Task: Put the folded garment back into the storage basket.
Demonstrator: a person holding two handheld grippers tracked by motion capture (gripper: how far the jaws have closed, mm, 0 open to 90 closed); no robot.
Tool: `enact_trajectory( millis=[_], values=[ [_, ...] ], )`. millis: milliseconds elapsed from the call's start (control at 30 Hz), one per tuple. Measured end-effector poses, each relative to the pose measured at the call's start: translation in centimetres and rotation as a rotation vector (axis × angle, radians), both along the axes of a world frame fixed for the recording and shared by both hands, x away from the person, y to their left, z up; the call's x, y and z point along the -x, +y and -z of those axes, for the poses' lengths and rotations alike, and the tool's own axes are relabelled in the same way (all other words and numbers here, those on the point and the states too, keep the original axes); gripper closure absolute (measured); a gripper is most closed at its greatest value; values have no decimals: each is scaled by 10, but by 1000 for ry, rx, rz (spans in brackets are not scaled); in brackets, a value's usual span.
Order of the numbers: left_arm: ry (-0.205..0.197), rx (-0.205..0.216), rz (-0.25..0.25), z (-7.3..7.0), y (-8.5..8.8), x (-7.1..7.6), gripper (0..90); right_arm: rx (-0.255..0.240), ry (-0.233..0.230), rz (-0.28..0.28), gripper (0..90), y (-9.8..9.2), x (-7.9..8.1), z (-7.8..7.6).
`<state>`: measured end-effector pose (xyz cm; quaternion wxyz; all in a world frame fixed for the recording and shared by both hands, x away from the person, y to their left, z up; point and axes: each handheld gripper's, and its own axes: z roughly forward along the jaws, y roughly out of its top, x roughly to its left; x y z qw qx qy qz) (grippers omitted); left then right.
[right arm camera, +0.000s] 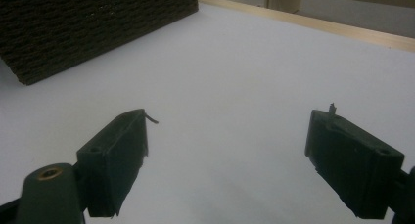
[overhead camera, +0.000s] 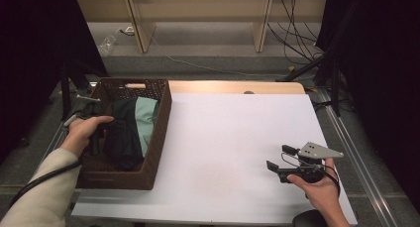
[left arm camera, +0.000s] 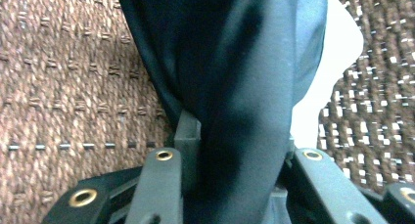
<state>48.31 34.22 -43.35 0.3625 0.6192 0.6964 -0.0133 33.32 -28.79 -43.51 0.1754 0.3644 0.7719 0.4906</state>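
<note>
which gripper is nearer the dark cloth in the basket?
Left. The left gripper is inside the wicker basket, jaws closed on the dark cloth. The right gripper hangs open over the white table, well clear of the basket.

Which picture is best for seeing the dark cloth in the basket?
The high view: it shows the whole dark cloth lying in the brown basket beside a pale green cloth. The left gripper view shows only a close-up fold of it, pinched in the left hand-held gripper. The right gripper view shows the basket's outside wall.
</note>
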Motion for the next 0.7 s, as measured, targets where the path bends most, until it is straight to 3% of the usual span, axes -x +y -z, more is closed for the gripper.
enact_trajectory(
  millis=[167,267,300,333,400,533,600,700],
  values=[
    [-12,-67,8,2,-3,-2,622,1,-2,-1,167,0,0,0],
    [-18,-142,12,2,-5,-3,563,0,-2,-1,167,0,0,0],
    [-20,-164,14,2,-5,-3,491,1,-1,-2,167,0,0,0],
    [-30,-204,26,3,-7,-3,491,1,-1,-2,167,0,0,0],
    [-46,-282,64,2,-11,-2,401,1,-1,-2,167,0,0,0],
    [-68,-336,92,-2,-17,0,223,1,-2,-1,167,0,0,0],
    [-79,-359,78,-6,-18,1,221,0,-4,-1,167,0,0,0],
    [-146,-407,49,-16,-16,4,215,1,-4,-3,167,0,0,0]
  ],
)
